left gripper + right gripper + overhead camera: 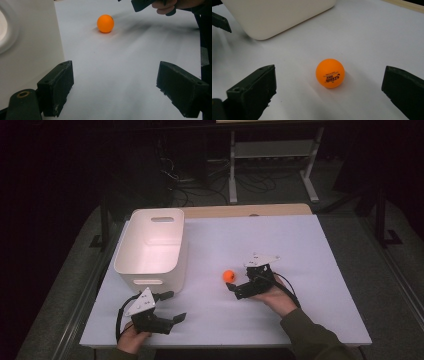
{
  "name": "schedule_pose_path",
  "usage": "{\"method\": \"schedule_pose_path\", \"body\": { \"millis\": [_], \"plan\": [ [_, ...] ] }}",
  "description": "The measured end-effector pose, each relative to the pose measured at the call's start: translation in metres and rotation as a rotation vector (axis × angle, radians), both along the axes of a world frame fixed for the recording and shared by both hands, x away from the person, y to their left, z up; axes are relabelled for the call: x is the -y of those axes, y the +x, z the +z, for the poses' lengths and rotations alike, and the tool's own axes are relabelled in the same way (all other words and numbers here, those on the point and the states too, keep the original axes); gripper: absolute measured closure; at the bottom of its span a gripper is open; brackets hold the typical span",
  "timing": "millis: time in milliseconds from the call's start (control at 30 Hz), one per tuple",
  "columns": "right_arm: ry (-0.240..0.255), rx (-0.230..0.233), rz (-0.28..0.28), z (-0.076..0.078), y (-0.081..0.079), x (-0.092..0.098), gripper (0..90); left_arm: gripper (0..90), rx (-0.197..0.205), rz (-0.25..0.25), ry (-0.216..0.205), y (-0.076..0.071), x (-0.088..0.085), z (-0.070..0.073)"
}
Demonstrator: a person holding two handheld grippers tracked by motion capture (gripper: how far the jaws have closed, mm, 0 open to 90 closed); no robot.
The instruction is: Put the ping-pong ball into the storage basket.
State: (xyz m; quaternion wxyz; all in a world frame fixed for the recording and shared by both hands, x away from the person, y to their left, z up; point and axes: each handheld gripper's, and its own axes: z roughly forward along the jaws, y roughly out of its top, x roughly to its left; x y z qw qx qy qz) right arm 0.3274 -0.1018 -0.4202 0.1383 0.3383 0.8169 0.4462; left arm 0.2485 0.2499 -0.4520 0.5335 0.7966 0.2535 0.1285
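An orange ping-pong ball (229, 275) rests on the white tabletop (300, 250), right of a white bin (152, 245). My right gripper (238, 278) points left at the ball, open. In the right gripper view the ball (330, 73) lies level with the tips of the wide-spread jaws of the right gripper (330, 93), touching neither. My left gripper (174, 306) is open near the front edge, just below the bin. In the left gripper view its jaws (117, 92) hold nothing and the ball (105, 23) lies well ahead.
The bin's wall (27, 50) stands close on the left of my left gripper. The bin (279, 15) is beyond the ball in the right gripper view. Behind the table are a metal stand (272, 150) and cables on the floor.
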Motion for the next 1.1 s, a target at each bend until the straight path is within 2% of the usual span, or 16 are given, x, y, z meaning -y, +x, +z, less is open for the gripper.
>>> {"method": "schedule_pose_path", "body": {
  "millis": [1100],
  "plan": [
    [0.011, 0.016, 0.016, 0.01, 0.02, -0.017, 0.0, 14.1, -0.002, 0.002, 0.002, 0.0, 0.0, 0.0]
  ]
}}
